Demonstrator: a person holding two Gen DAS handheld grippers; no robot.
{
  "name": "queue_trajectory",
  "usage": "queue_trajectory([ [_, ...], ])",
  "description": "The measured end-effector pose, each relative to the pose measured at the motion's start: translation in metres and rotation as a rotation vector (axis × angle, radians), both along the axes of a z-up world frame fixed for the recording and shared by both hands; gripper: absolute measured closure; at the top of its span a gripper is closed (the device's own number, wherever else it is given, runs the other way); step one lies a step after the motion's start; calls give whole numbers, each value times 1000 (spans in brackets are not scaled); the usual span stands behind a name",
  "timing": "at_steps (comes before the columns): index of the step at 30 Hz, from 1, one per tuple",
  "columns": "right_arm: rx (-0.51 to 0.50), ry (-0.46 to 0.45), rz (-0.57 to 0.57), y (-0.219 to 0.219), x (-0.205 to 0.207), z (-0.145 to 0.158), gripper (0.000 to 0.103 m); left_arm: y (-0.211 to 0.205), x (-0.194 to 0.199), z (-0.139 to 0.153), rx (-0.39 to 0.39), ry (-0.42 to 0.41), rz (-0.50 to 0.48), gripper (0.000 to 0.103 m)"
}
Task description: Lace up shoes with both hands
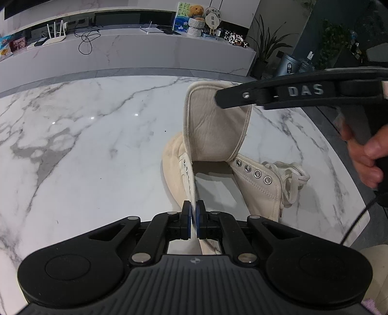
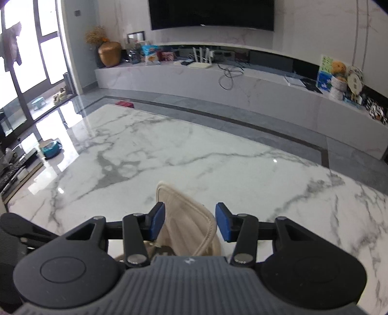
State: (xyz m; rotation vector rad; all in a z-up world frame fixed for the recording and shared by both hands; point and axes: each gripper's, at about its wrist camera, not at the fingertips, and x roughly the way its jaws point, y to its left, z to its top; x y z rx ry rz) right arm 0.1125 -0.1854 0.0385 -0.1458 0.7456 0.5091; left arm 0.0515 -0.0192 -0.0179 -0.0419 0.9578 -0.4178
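Two grippers at work: left gripper (image 1: 193, 219) clenched on near eyelet flap (image 1: 191, 184); right gripper (image 2: 190, 221) released around upright tongue (image 2: 186, 218), best kept clear of far eyelets (image 1: 252, 170).

A home living room: a wall-mounted television (image 2: 212, 14) above a long marble media shelf (image 2: 242, 89) holding a router (image 2: 202, 59), teddy bear (image 1: 196, 12) and houseplants (image 1: 269, 46).

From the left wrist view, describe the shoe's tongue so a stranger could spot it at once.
On the marble table lies one cream shoe. Its tongue is the broad, creased flap standing up from the opening. Unlike the eyelet row and loose lace beside it, it is wide and smooth with a stitched rim.
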Motion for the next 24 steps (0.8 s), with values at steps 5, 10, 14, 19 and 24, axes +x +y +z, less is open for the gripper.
queue_trajectory([
  [5,-23,1,66,-4,-23,8,91,3,2,0,-22,16,19,101],
  [10,-56,35,123,-10,-53,1,97,5,1,2,-36,28,34,101],
  [14,-83,51,164,-12,-77,-13,103,6,-2,5,-32,28,58,88],
  [19,-108,87,199,-13,-92,-33,103,8,-5,8,-33,27,76,83],
  [24,-130,120,203,-11,-98,-54,103,7,-8,10,-26,20,91,78],
])
